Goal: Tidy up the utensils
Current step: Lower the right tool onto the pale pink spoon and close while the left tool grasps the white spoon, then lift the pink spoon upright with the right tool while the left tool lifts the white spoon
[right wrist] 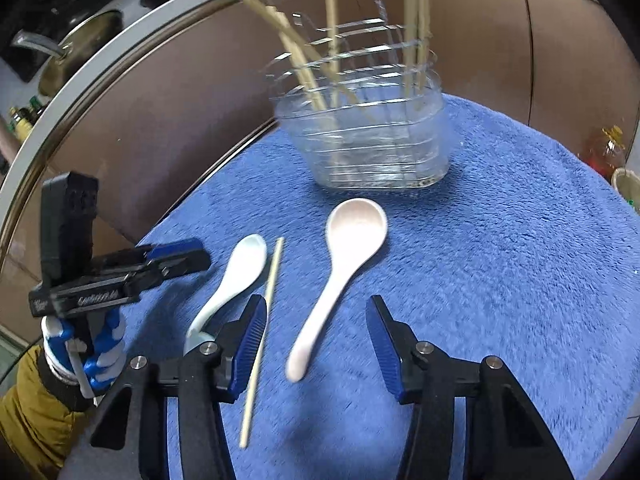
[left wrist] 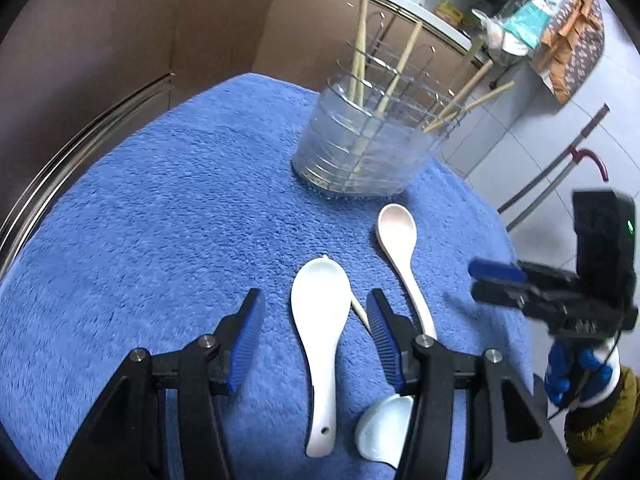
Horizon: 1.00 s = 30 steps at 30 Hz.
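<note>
Both grippers, left and right, spread; third spoon half hidden.

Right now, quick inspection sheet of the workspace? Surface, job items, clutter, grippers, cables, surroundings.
Surface: blue towel covers the work area.
Job's things: clear holder upright with several chopsticks in it; white spoon, pink spoon, a third pale spoon and one loose chopstick lie on the towel.
Clutter: nothing seen on the towel.
Grippers: left gripper open, straddling the white spoon; right gripper open, straddling the pink spoon's handle. Neither pad touches.
Cables: nothing seen.
Surroundings: brown cabinet fronts; pans on the counter; a person's mustard sleeve.
</note>
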Tool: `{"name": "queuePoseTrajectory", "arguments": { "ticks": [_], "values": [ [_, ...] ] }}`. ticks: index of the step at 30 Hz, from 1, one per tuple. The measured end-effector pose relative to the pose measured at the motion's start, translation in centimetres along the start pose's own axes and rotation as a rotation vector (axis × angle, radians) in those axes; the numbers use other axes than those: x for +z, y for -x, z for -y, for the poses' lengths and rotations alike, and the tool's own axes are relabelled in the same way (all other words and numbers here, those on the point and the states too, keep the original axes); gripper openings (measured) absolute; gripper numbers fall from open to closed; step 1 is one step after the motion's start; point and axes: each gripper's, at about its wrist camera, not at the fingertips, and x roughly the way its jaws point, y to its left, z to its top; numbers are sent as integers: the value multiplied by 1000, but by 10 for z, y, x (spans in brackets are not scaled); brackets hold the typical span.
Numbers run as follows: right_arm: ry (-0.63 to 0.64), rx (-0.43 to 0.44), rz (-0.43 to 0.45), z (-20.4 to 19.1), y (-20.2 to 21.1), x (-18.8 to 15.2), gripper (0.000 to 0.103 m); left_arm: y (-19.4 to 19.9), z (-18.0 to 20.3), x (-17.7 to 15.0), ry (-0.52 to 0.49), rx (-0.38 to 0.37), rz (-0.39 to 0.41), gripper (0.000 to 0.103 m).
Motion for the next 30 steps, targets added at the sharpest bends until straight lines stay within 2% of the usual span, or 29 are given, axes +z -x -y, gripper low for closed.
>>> {"name": "queuePoseTrajectory", "arguments": {
  "ticks": [4, 10, 16, 18, 20, 23, 25, 30],
  "values": [
    [-41, 32, 0, 19, -14, 14, 42, -9, 2, 4, -39, -3, -27, 49],
    [-92, 72, -22, 44, -38, 34, 35, -25, 3, 8, -98, 10, -80, 40],
    [-98, 110, -42, 59, -54, 45, 33, -43, 0, 10, -109, 23, -127, 31],
    [-90, 118, -50, 61, -58, 47, 31, -45, -2, 11, -109, 22, -129, 29],
    [-79, 122, -58, 64, -62, 50, 29, -48, -3, 13, -106, 33, -134, 19],
    [-69, 128, -75, 62, -66, 48, 19, -51, -5, 15, -98, 46, -134, 11],
    [-56, 116, -87, 65, -74, 46, 9, -51, -4, 14, -94, 57, -126, 10],
    [-52, 101, -57, 65, -66, 36, 9, -43, -5, 7, -77, 82, -83, 6]
  ]
}}
